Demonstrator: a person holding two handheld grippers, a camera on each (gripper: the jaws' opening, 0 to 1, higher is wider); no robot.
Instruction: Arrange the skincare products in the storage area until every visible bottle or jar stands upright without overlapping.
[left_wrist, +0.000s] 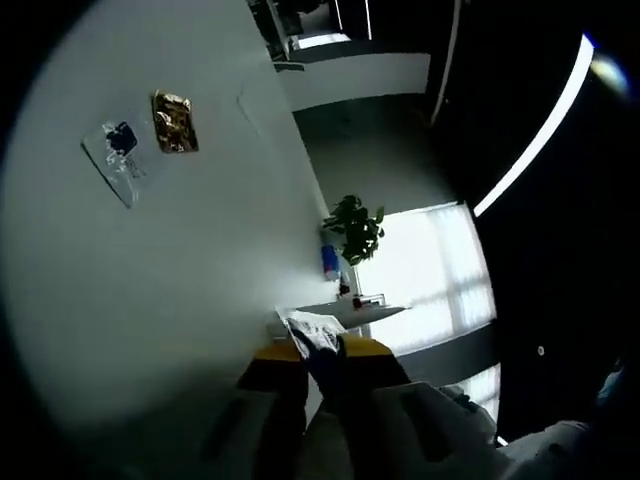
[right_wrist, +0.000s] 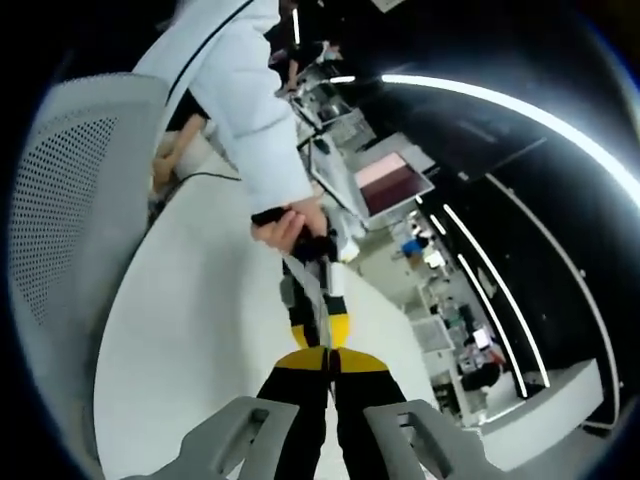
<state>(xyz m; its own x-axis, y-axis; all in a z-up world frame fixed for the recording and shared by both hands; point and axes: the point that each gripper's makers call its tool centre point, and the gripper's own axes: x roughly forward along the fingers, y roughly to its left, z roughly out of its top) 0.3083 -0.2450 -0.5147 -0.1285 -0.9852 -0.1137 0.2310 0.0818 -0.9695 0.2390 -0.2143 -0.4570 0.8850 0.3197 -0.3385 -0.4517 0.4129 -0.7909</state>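
In the left gripper view, the left tongs (left_wrist: 322, 372) were seen closed on a thin, pale printed sachet (left_wrist: 312, 330), whose crumpled end stood out past the yellow-and-black tips. Beyond it, the white surface (left_wrist: 150, 280) stretched away, tilted in the view. Two flat packets were seen lying on it well apart from the tongs: a clear one with a dark blue patch (left_wrist: 120, 158) and, just beside it, a gold foil one (left_wrist: 174, 122). Farther off, a green plant (left_wrist: 355, 228) and a blue bottle (left_wrist: 329, 261) were seen near a bright window.

In the right gripper view, the right tongs (right_wrist: 328, 352) were closed on a thin pale strip (right_wrist: 310, 285). Its far end was met by the other gripper, held in a person's hand (right_wrist: 287, 226) with a white sleeve (right_wrist: 245, 100). A grey mesh chair (right_wrist: 70, 190) stood at the left.
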